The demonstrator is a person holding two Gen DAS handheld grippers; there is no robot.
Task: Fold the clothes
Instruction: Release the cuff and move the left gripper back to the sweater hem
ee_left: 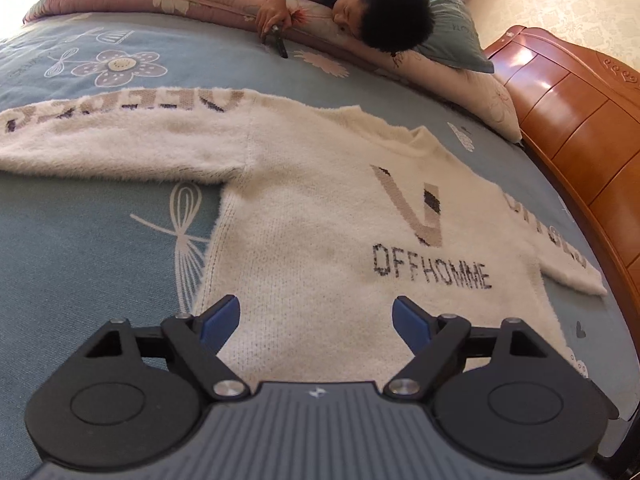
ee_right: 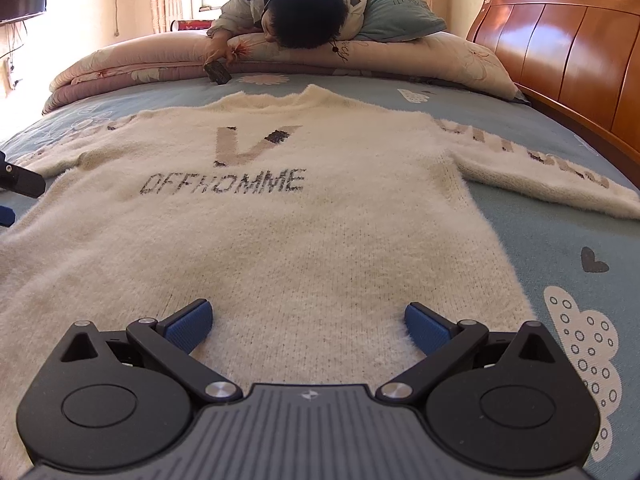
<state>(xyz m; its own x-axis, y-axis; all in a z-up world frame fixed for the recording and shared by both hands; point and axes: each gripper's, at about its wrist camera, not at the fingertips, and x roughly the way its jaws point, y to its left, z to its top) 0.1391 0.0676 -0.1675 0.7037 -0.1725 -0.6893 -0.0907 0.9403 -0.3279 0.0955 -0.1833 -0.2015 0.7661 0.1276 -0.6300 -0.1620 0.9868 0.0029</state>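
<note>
A white fuzzy sweater (ee_left: 320, 216) lies spread flat, front up, on the blue patterned bedsheet (ee_left: 80, 264), straight ahead of both sets of jaws, with its hem nearest them and its collar at the far end. A large "V" and the word "OFFHOMME" are knitted across the chest.

The left wrist view takes in the sleeve (ee_left: 120, 136) stretching far out to the left of its jaws, with big grey letters along it; the other sleeve runs off to the right toward the wooden bed frame (ee_left: 580, 128). The right wrist view shows that right-hand sleeve (ee_right: 540, 172) more fully, lying out over the sheet, and it alone catches a dark piece of the left gripper (ee_right: 16, 184) at its left edge, beside the sweater. It also shows a dark screen on the wall at upper left.

The lettering on both sleeves is too distorted to read. The sweater's hem is hidden under each gripper body, so whether the pads touch the fabric cannot be told.

The left gripper (ee_left: 316, 324) has its blue pads spread wide and holds nothing, with the lower body of the sweater between and ahead of them. The right gripper (ee_right: 308, 326) is likewise spread wide and empty over the sweater's lower part.

Beyond the collar, a person (ee_right: 304, 12) lies face down on a floral quilt (ee_right: 140, 64) and a pillow (ee_right: 400, 12), one hand on a dark phone (ee_right: 218, 73).
</note>
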